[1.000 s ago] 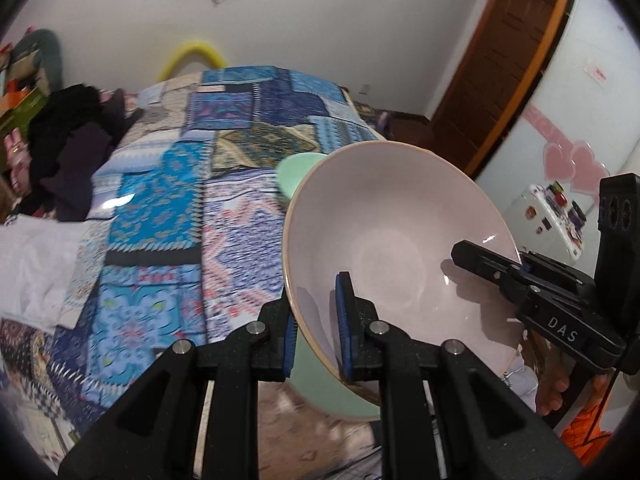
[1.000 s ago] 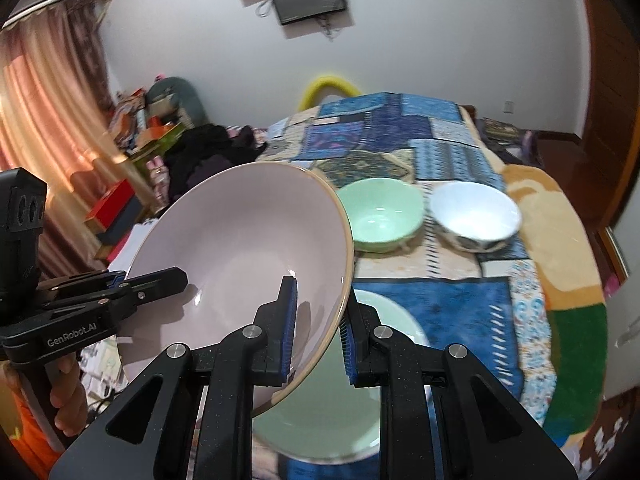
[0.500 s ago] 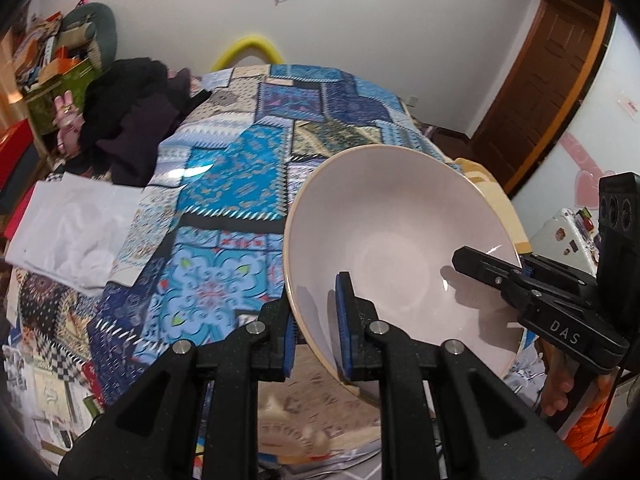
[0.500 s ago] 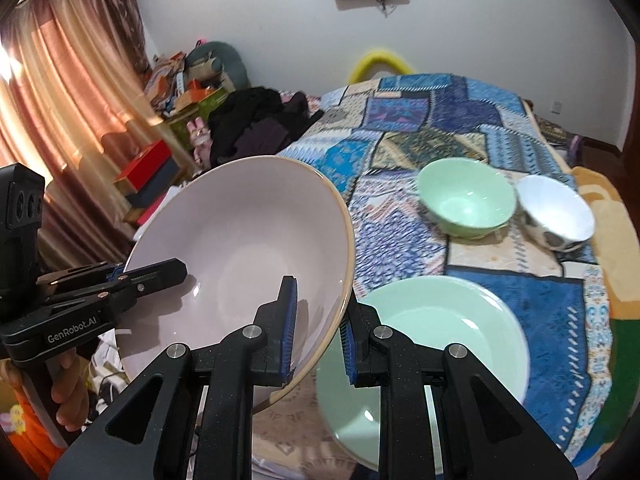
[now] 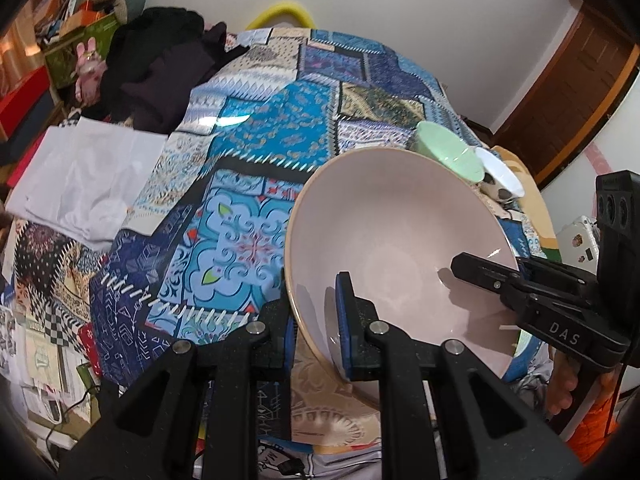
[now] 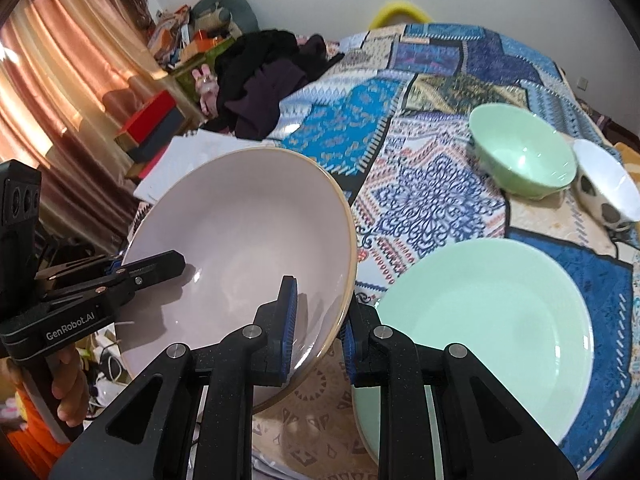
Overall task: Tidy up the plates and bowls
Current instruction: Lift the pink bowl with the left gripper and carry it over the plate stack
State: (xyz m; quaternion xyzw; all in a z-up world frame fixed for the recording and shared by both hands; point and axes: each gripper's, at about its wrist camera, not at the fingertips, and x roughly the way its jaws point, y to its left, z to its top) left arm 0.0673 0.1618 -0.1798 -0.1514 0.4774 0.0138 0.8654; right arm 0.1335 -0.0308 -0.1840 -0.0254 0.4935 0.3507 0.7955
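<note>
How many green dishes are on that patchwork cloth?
2. A large green plate lies near the front edge; a smaller green bowl sits behind it, beside a white bowl. Others may be hidden.

Each camera sits just behind its own fingers, tilted steeply down over the quilted bed (image 5: pixel 256 160) at close range. The left looks across from the left rim of the pink bowl (image 5: pixel 400 240), the right from its right rim; both share bowl, quilt and far wall

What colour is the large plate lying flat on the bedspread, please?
Pale mint green plate, clearest in the right wrist view.
</note>
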